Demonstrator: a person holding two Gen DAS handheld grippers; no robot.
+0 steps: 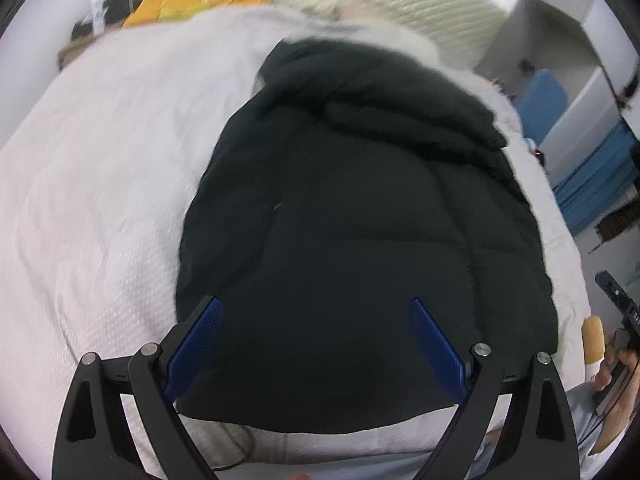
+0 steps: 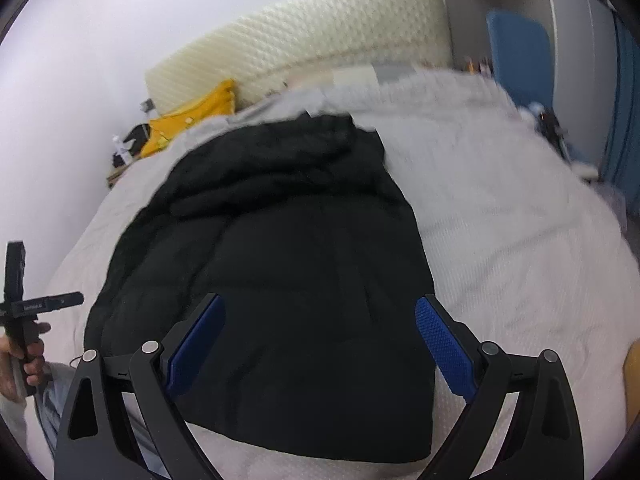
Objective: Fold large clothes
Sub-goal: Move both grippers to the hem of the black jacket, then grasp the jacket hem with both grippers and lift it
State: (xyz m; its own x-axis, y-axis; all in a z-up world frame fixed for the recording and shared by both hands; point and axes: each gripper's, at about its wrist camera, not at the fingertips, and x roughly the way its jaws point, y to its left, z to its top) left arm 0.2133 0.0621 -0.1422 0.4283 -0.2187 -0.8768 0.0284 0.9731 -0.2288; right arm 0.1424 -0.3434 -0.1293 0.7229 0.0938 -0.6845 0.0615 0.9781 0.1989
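Black, quilted in broad panels: the jacket (image 1: 360, 240); pale grey-white with a fine dotted weave: the bed cover (image 1: 100, 200); cream with a diamond-embossed texture: the headboard (image 2: 320, 40). Bright yellow for the cloth (image 2: 192, 120) by the wall; black frames with blue ribbed pads on the left tool (image 1: 316, 308) and right tool (image 2: 320, 308); solid blue for the panel (image 2: 520, 56).

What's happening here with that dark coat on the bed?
A person holds a claw tool in each hand above a puffy black quilted jacket spread on a white textured bedspread. The left claw and right claw are both open and grip nothing. The jacket already looks partly folded, its sleeves tucked out of sight. A yellow garment lies near the headboard.
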